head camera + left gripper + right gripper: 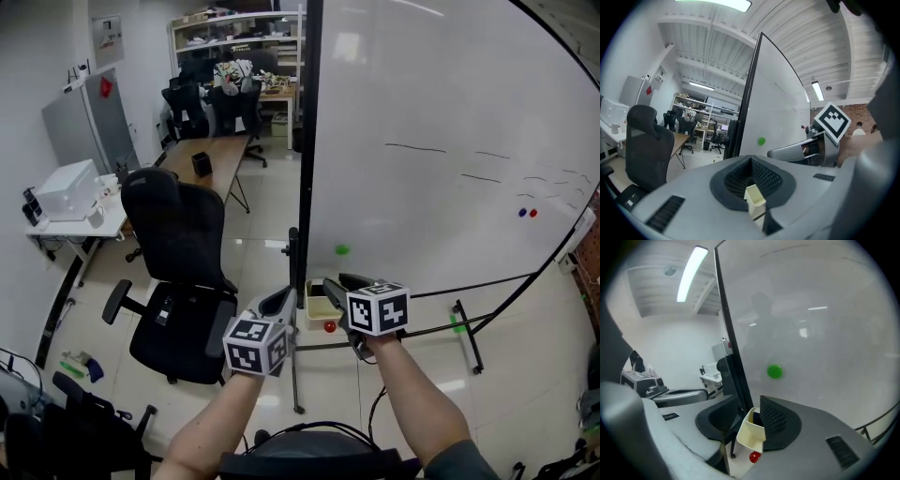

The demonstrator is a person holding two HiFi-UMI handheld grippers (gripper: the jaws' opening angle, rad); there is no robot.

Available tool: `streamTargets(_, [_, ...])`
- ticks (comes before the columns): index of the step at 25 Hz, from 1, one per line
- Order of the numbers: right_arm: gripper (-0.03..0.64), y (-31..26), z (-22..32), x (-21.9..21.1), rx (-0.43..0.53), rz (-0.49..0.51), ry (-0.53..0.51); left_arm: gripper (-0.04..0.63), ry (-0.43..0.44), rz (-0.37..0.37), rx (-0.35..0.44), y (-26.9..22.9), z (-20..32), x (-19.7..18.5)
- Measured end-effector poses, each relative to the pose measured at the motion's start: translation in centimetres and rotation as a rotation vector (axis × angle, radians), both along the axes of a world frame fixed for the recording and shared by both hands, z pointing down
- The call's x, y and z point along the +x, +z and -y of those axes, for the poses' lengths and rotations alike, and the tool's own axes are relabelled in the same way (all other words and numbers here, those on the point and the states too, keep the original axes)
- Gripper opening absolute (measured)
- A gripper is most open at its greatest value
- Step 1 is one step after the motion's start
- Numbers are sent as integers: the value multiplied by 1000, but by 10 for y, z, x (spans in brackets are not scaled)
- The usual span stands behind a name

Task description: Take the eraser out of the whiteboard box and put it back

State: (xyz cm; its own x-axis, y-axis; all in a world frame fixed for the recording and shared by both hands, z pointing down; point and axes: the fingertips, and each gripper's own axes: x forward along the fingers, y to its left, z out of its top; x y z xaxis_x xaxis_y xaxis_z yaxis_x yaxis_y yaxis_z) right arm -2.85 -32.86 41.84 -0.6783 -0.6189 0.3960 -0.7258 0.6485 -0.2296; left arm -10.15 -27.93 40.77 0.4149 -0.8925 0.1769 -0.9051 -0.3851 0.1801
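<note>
- Eraser: seemingly the dark shape inside the cream whiteboard box, not yet gripped.
- Right gripper: fingers half apart, empty. Left gripper: fingers closed, empty.
- Next: reach in and pinch the eraser.

Both grippers have pale grey moulded shells. The left gripper and right gripper each carry a white marker cube printed with black squares. Black ribbed pads line the jaws, with slotted vents set further back. A grey sleeve covers the right arm from the elbow up.
</note>
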Motion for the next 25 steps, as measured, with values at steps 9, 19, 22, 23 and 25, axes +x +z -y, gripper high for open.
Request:
streamTargets(9, [23,-62,-27,32,250,100,49,32,1,5,33,-18,-7,12])
streamTargets(19, [23,-71,-26,77,273,130,77,32,2,29,40,-27,-12,46])
streamTargets(22, [23,-69,-28,94,271,135,62,32,-17,34,35,-26,-15,64])
streamTargets(23, [23,-68,-28,100,269,136,55,32,-22,34,34,-26,-16,70])
streamTargets(25, [23,-68,-30,110,269,139,37,32,-31,39,36,-26,-20,82])
